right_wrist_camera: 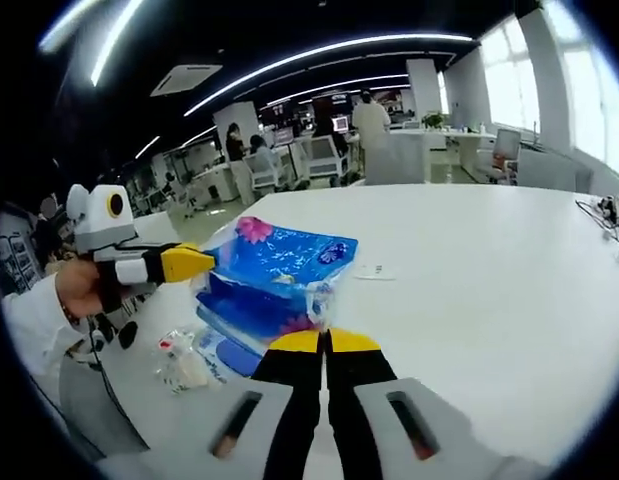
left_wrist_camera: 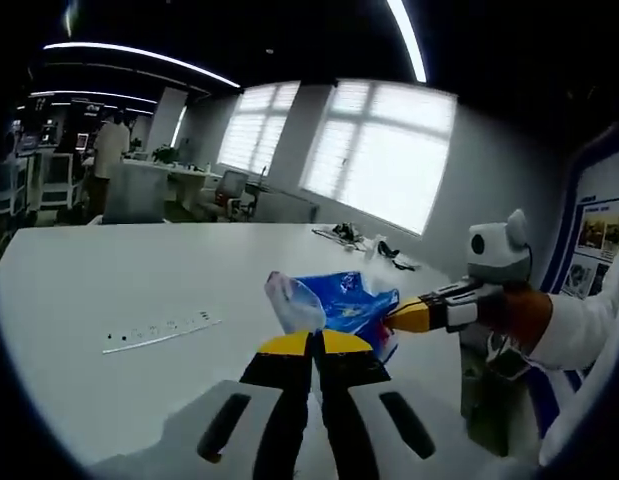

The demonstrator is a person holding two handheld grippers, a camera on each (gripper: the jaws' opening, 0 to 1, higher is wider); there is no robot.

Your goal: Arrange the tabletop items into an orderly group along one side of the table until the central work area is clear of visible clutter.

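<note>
A blue plastic packet (left_wrist_camera: 344,305) with a clear crinkled end is held up over the white table (left_wrist_camera: 139,270). My left gripper (left_wrist_camera: 314,345) is shut on its near edge, yellow tips pressed together. My right gripper (left_wrist_camera: 414,315) comes in from the right, held by a hand in a white sleeve, and pinches the packet's other side. In the right gripper view the same blue packet (right_wrist_camera: 279,255), printed with flowers, hangs between my right gripper (right_wrist_camera: 324,342), shut on its lower edge, and the left gripper (right_wrist_camera: 194,262) at its left end. More blue packaging (right_wrist_camera: 244,310) lies under it.
A white power strip (left_wrist_camera: 159,330) lies flat on the table to the left. Dark cables (left_wrist_camera: 374,245) sit near the far edge. A small clear wrapper (right_wrist_camera: 184,365) lies by the table's edge. Office desks, chairs and people (right_wrist_camera: 369,120) stand beyond the table.
</note>
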